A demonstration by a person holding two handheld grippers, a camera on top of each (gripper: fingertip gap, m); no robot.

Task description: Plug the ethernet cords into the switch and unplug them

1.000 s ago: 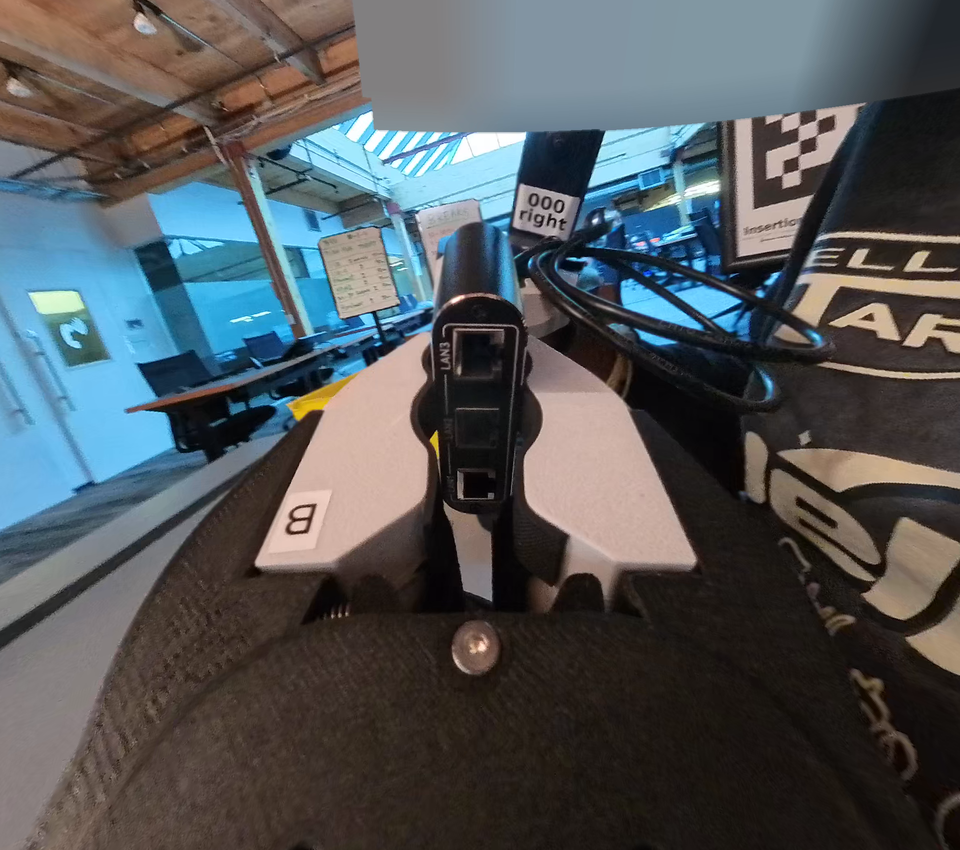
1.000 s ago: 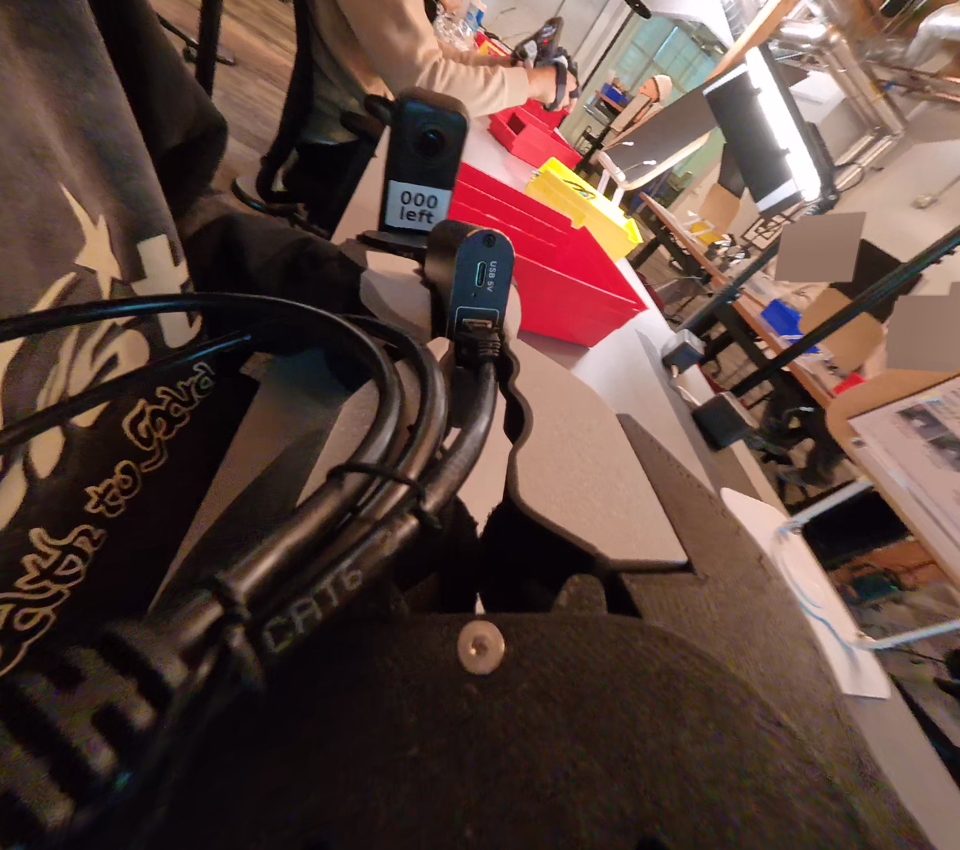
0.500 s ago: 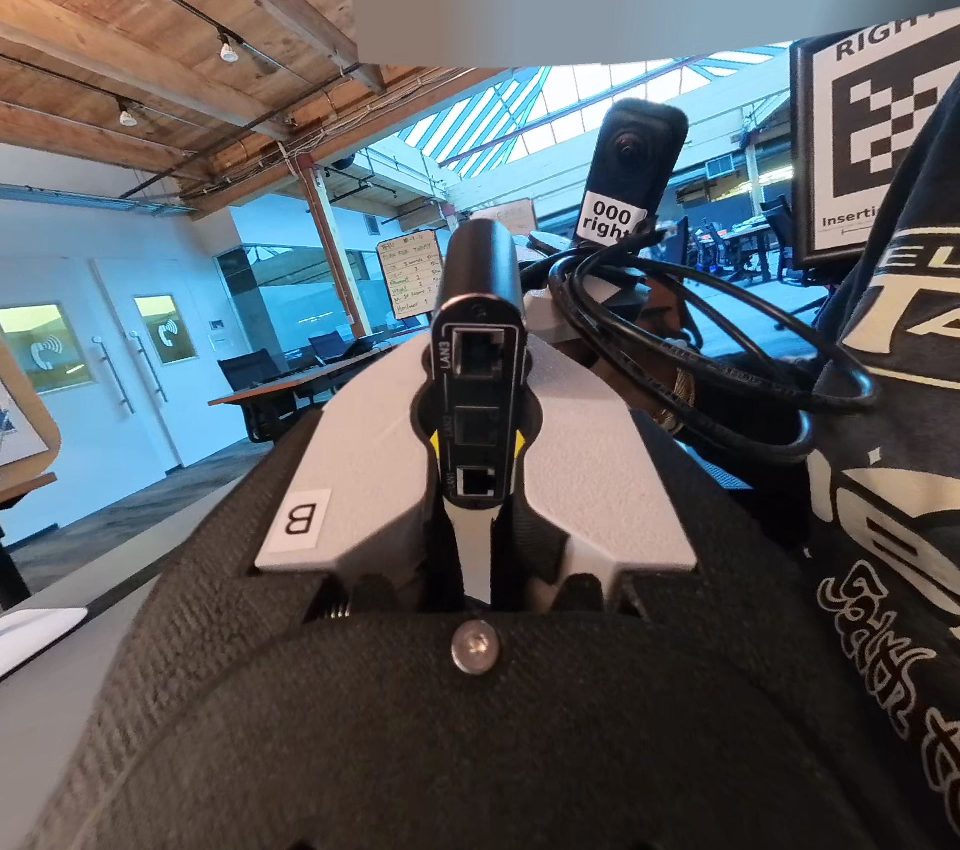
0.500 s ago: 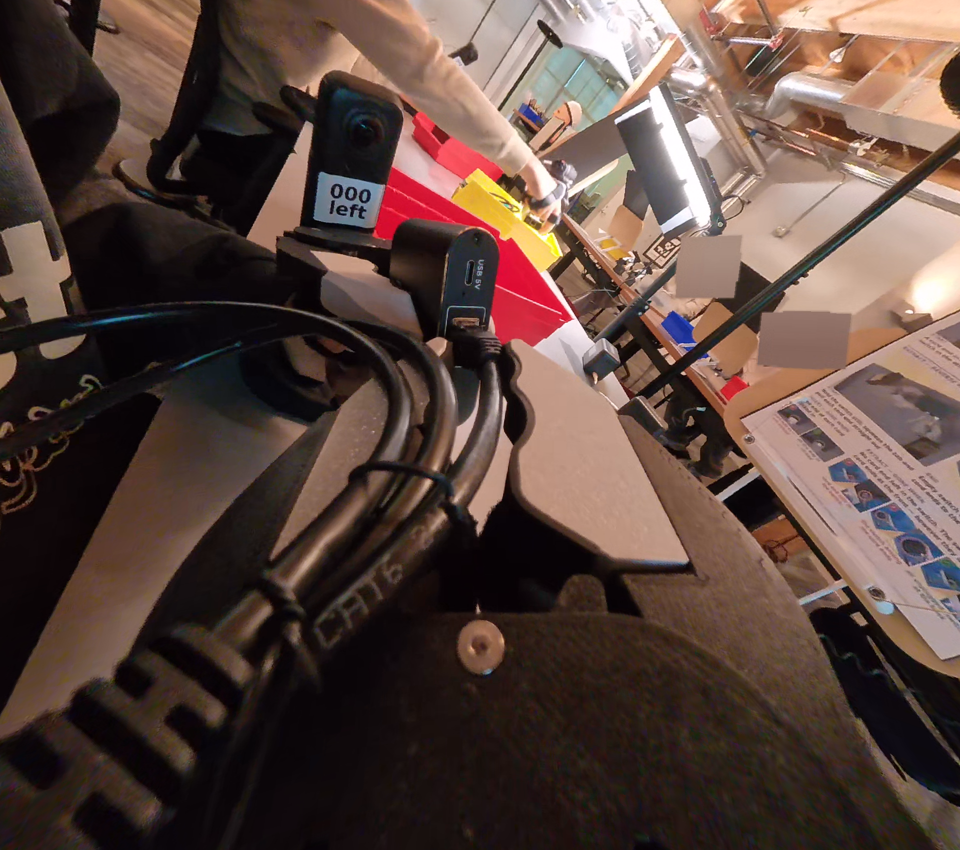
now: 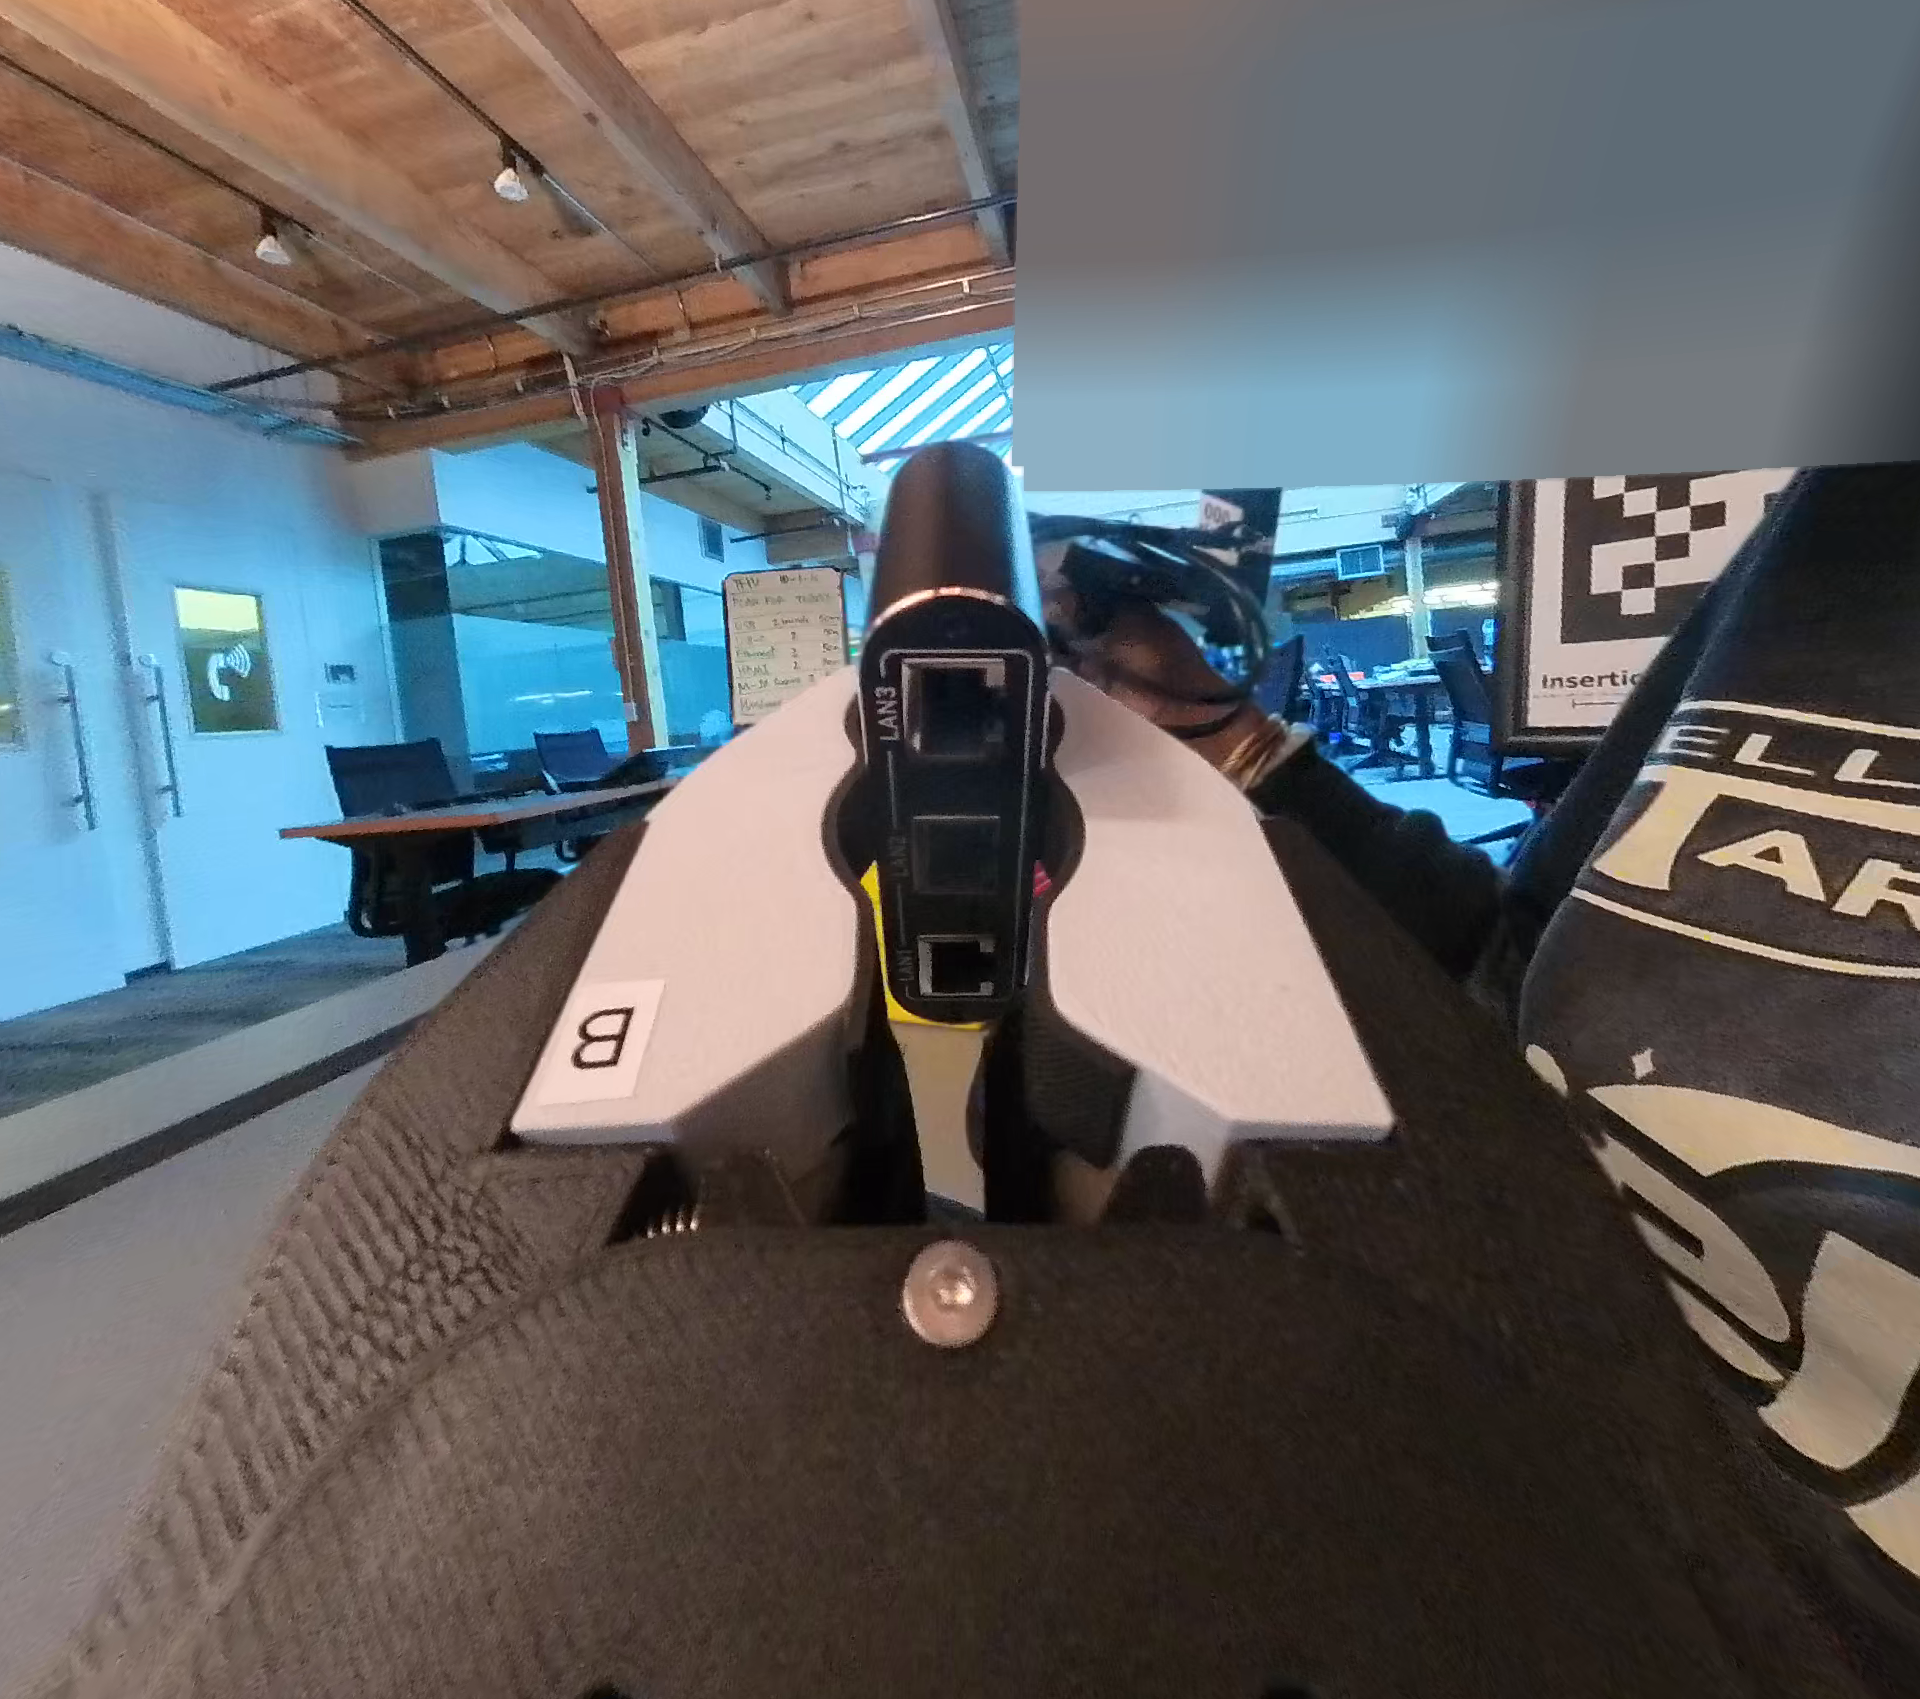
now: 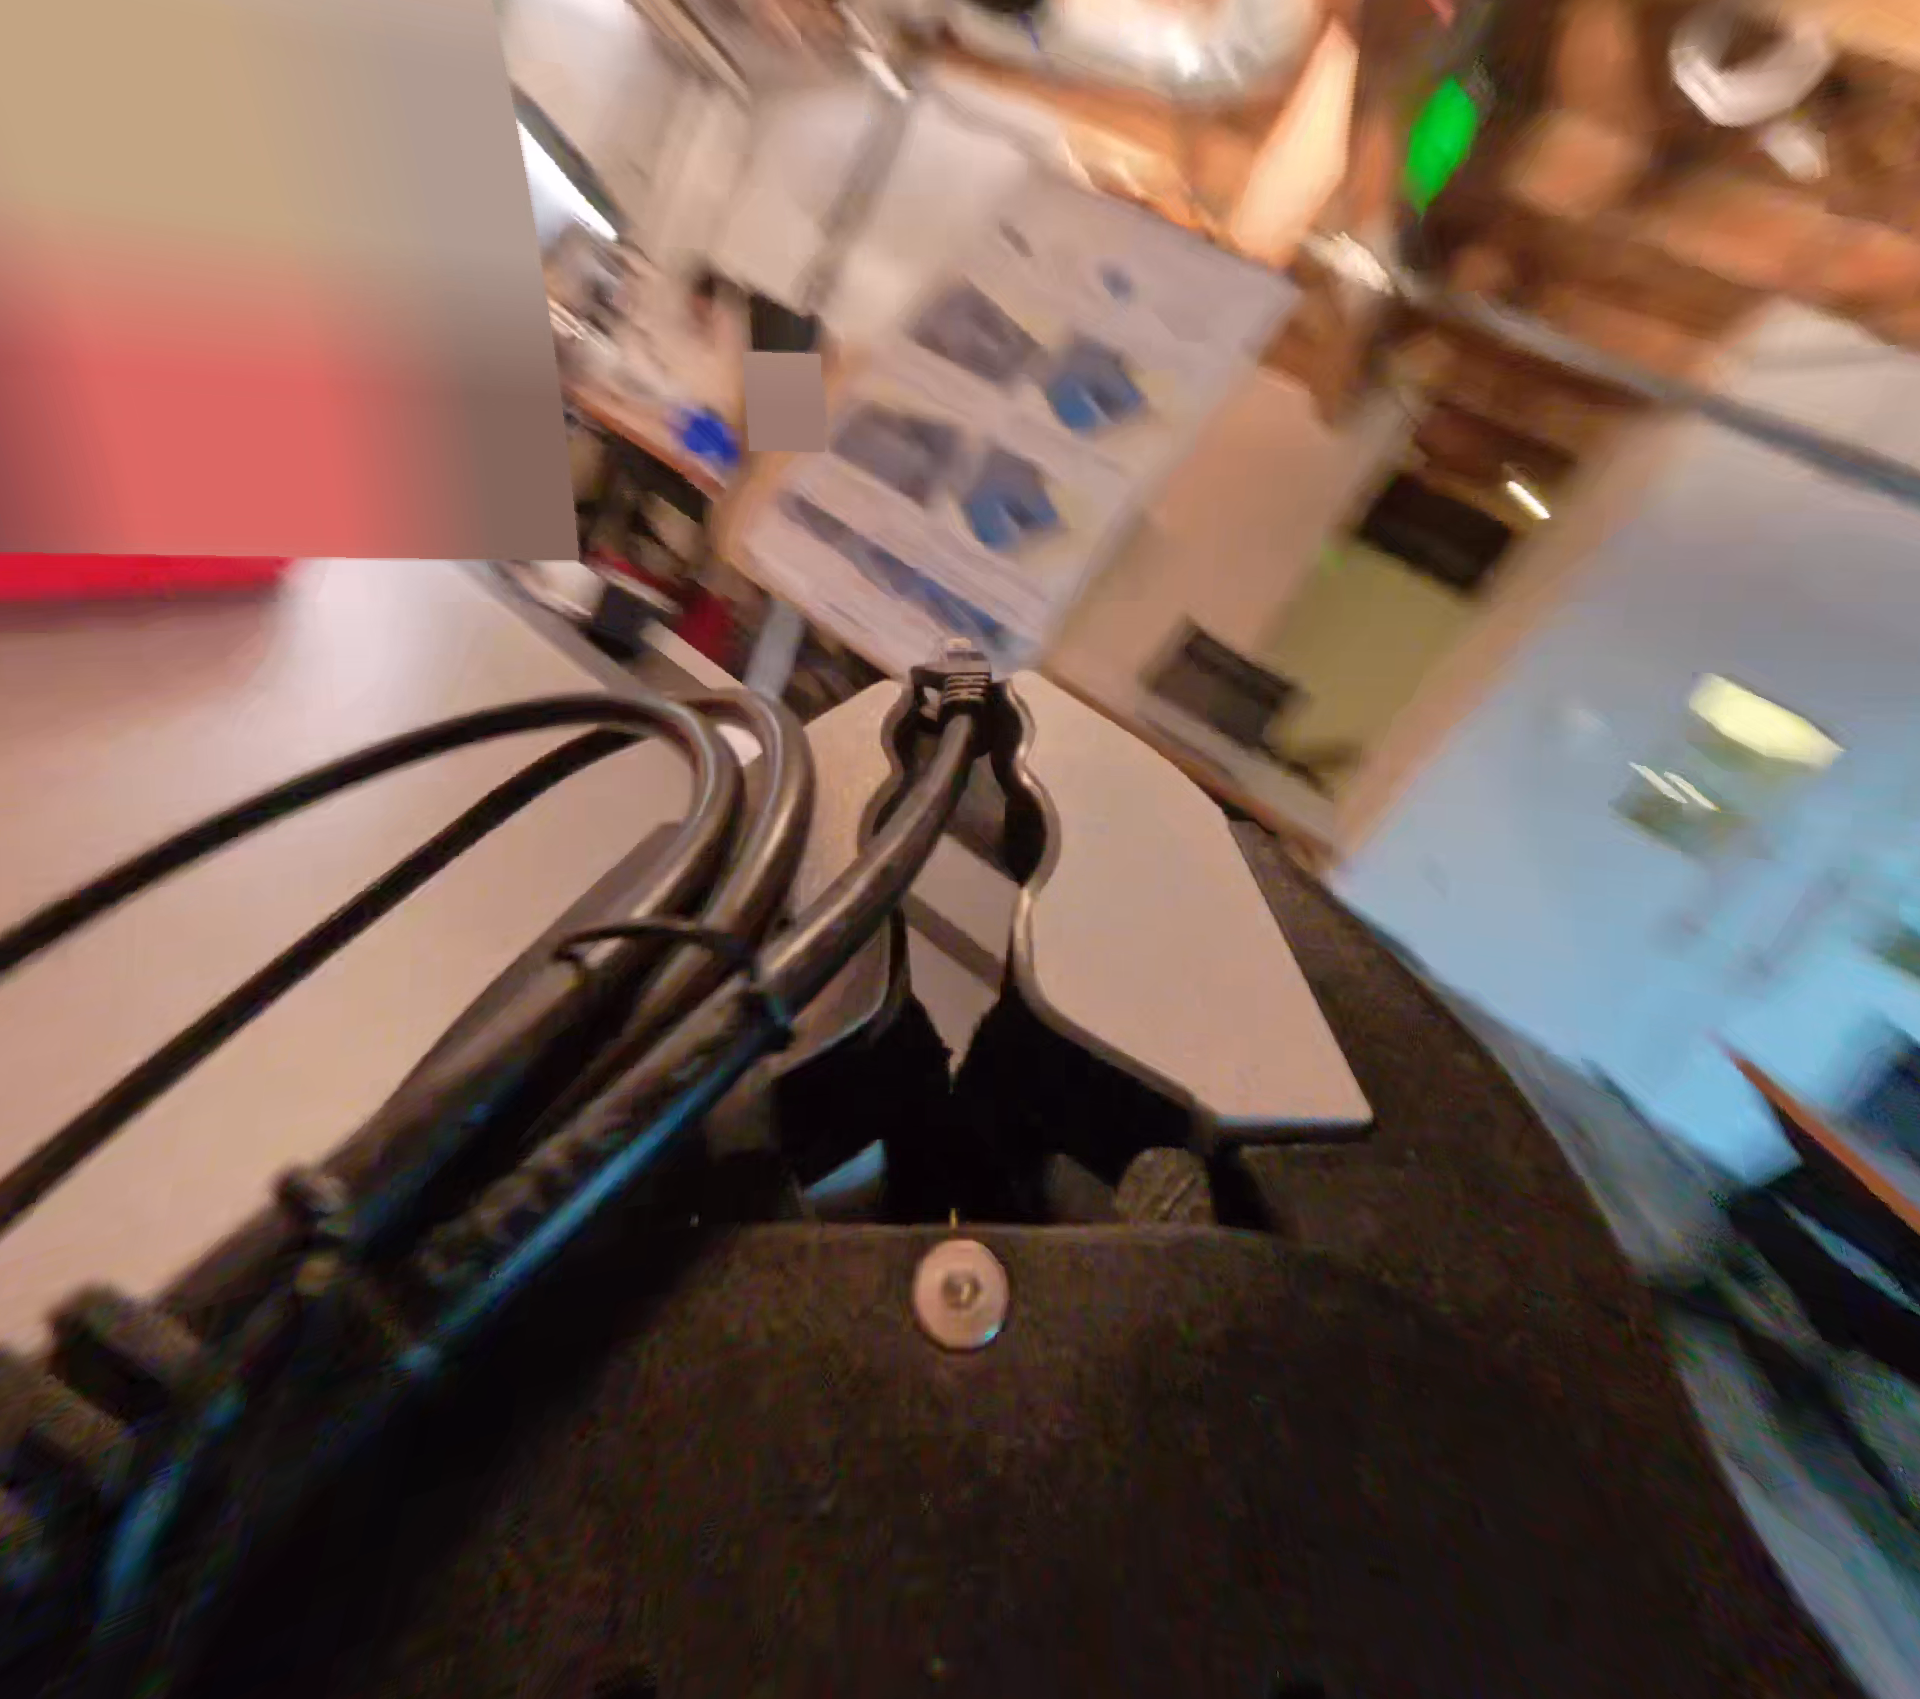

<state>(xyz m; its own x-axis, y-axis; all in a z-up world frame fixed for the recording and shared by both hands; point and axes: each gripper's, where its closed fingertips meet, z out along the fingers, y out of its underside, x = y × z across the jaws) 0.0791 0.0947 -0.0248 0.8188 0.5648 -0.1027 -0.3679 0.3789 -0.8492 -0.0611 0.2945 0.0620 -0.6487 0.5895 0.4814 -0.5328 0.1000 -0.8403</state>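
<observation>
Two wrist views show the moment. In the left wrist view, we see the left gripper [image 5: 956, 828] clenched on the black switch [image 5: 954, 818], which stands upright between the two grey fingers [image 5: 727, 901] with its port face toward the camera. All three stacked ports are empty. Half a second ago the camera pointed higher; the wooden ceiling [image 5: 499, 39] now fills the upper left, and the whiteboard [image 5: 781, 641] sits just left of the switch. Farther right, behind the switch, the right gripper with its coiled black cable [image 5: 1195, 610] has drawn back: earlier it loomed large just beside the switch, now it looks small and far behind it. At the right edge a dark printed garment [image 5: 1745, 974] and a black-and-white marker board [image 5: 1631, 600] remain in view.

In the right wrist view, heavily motion-blurred, we see loops of the ethernet cord [image 6: 436, 828] bundled on the left and running forward into the right gripper [image 6: 954, 693], which grasps the cord just behind its plug [image 6: 958, 668]. The plug juts free past the fingertips. Earlier it sat in the end of the switch; here the switch is out of this view, and a blurred printed sheet [image 6: 997, 423] lies beyond the plug.
</observation>
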